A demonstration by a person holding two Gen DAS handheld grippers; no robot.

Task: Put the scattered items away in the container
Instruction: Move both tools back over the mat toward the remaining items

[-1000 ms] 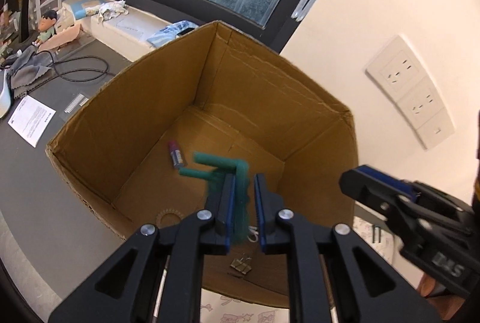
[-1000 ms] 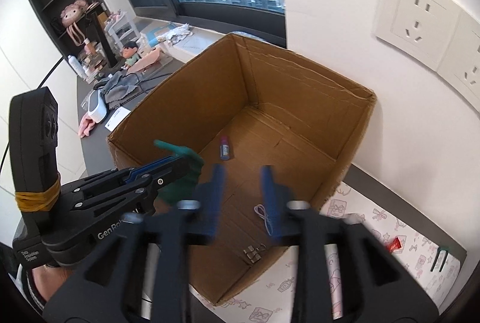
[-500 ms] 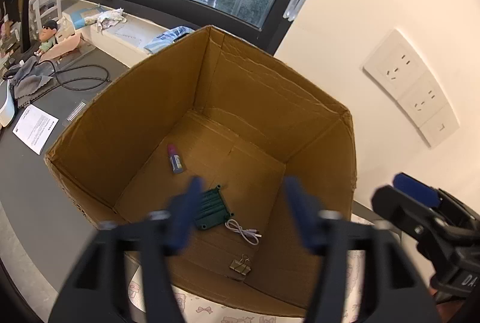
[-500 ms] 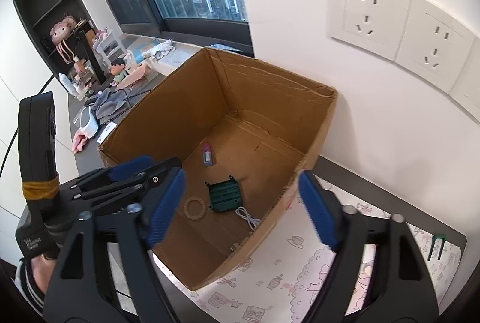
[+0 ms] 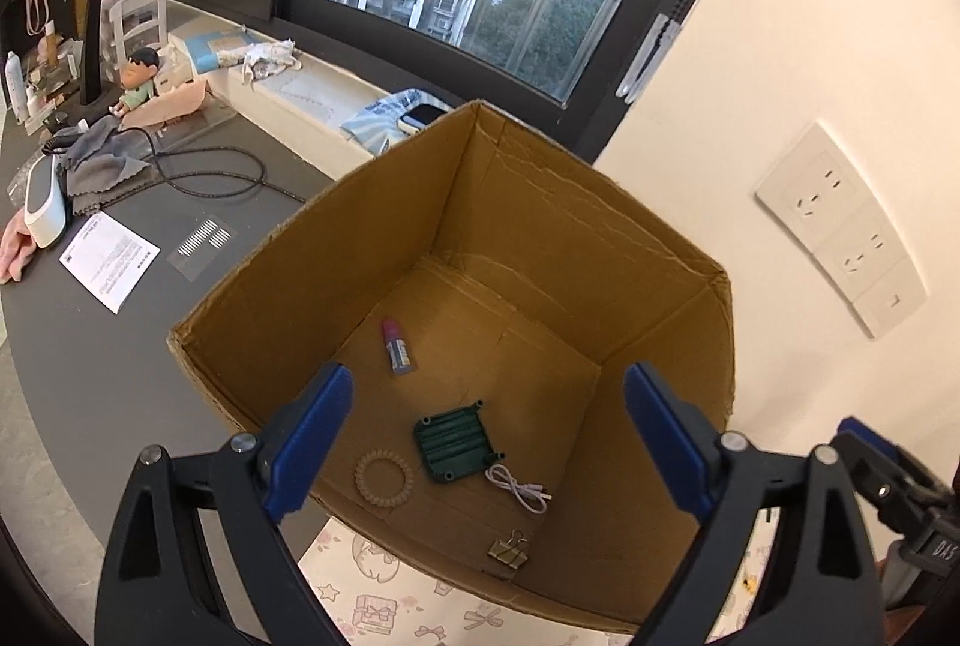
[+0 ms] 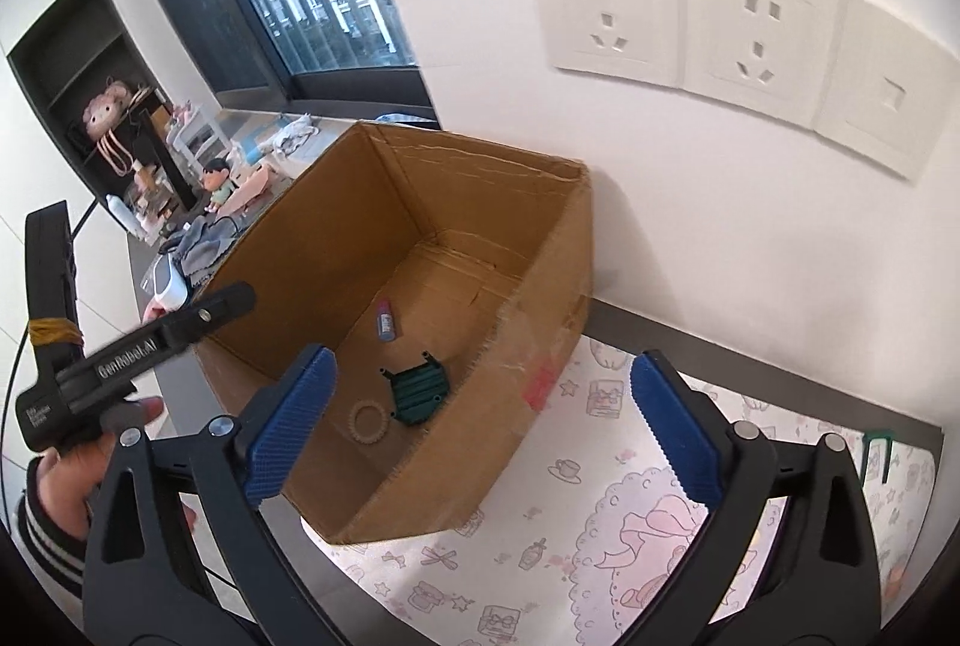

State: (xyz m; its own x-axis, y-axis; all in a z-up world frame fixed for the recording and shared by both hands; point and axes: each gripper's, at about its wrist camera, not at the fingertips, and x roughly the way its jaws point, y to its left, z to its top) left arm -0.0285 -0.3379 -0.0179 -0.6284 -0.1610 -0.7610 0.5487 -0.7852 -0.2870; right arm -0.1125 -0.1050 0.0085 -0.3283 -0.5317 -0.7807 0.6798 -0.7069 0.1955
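Open cardboard box (image 5: 372, 250) standing on the dark counter (image 5: 78, 346) against a cream wall, with both tongs poised above its near rim. Left of the box on the counter: a printed paper sheet (image 5: 111, 259) and a black cable (image 5: 216, 178). Inside the box, from left to right on its floor: a small tube with a pink cap (image 5: 396, 346) toward the middle, a pale coiled hair ring (image 5: 384, 478) by the near wall, a green ribbed square part (image 5: 456, 443) just right of the ring, a white cable (image 5: 519, 490) touching the part's right corner, and a metal binder clip (image 5: 510, 550) nearest the front wall. The left tongs (image 5: 480, 436) are released, blue pads spread wide and holding nothing. The right tongs (image 6: 480, 424) are likewise released and empty, above the box's right side. Right of the box, a patterned mat (image 6: 600, 514) covers the counter; a small green item (image 6: 877, 451) lies at its far right edge. Wall sockets (image 6: 690, 40) are mounted above the box.
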